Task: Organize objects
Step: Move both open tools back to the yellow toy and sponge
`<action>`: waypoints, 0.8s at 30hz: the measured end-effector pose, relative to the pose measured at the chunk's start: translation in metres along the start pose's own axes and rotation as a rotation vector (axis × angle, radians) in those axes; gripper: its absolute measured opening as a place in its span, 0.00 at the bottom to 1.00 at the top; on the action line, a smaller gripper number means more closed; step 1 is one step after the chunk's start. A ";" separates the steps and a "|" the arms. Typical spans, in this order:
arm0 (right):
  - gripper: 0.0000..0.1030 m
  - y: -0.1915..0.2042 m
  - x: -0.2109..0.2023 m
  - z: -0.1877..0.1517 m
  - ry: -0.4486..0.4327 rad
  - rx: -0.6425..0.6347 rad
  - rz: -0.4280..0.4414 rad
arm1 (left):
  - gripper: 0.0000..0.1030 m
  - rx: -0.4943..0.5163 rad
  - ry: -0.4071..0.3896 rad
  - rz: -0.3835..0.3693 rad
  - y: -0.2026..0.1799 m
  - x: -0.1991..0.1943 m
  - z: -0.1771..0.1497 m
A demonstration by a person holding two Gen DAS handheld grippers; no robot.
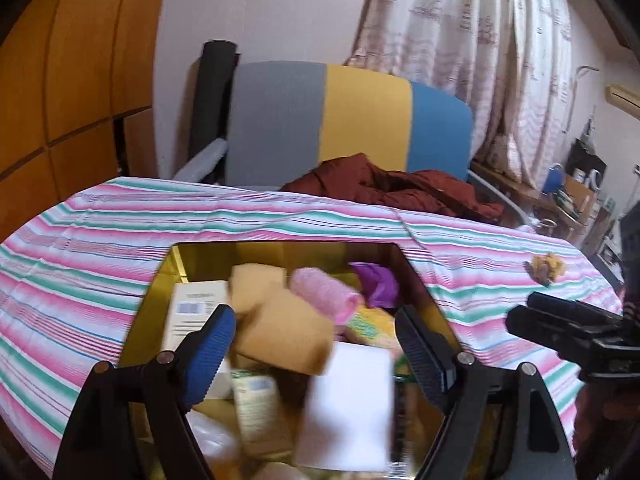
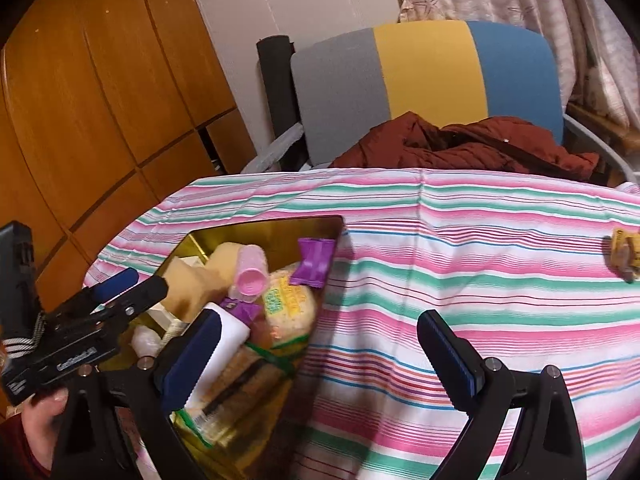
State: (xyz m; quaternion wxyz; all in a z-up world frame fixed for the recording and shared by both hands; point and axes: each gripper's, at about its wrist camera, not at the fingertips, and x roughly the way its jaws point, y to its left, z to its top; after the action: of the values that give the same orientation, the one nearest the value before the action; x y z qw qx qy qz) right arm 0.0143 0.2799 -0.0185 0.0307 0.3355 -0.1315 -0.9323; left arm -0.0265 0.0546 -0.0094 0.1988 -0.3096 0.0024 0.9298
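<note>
The left gripper (image 1: 312, 344) hangs over the gold box (image 1: 176, 256) with its jaws wide apart and nothing gripped — sponges, a pink roll (image 1: 324, 294) and packets fill the box. The right gripper (image 2: 320, 356) stands open too, above the striped cloth (image 2: 460, 264) just beside the box, with a small yellow-brown wrapper (image 2: 624, 254) lying well apart near the cloth's right edge.

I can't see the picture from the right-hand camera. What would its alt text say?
An open right gripper hovers over a table under a pink, green and white striped tablecloth, holding nothing. To its left, a gold tin is crammed with sponges, a pink bottle and a purple packet. The left gripper reaches in beside it.
</note>
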 end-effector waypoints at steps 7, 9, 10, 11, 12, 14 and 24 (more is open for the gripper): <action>0.96 -0.030 -0.013 -0.005 0.014 0.044 -0.080 | 0.81 0.101 0.006 -0.061 -0.047 -0.004 -0.005; 0.96 -0.036 -0.015 -0.007 0.022 0.048 -0.092 | 0.81 0.112 0.021 -0.094 -0.060 -0.004 -0.007; 0.96 -0.041 -0.016 -0.009 0.026 0.046 -0.104 | 0.81 0.117 0.024 -0.108 -0.065 -0.005 -0.008; 0.96 -0.046 -0.017 -0.012 0.033 0.045 -0.124 | 0.81 0.124 0.027 -0.122 -0.072 -0.005 -0.009; 0.96 -0.051 -0.017 -0.013 0.043 0.046 -0.149 | 0.81 0.132 0.030 -0.134 -0.078 -0.006 -0.011; 0.96 -0.059 -0.018 -0.016 0.060 0.048 -0.188 | 0.81 0.158 0.042 -0.160 -0.092 -0.005 -0.015; 0.96 -0.127 -0.036 -0.027 0.079 0.126 -0.331 | 0.81 0.214 0.123 -0.289 -0.152 0.008 -0.026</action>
State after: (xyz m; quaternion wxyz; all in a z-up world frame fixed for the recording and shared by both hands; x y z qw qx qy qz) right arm 0.0634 0.4019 -0.0501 -0.1393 0.3904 -0.1312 -0.9006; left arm 0.0390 0.1942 -0.0174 0.3618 -0.3400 0.0690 0.8653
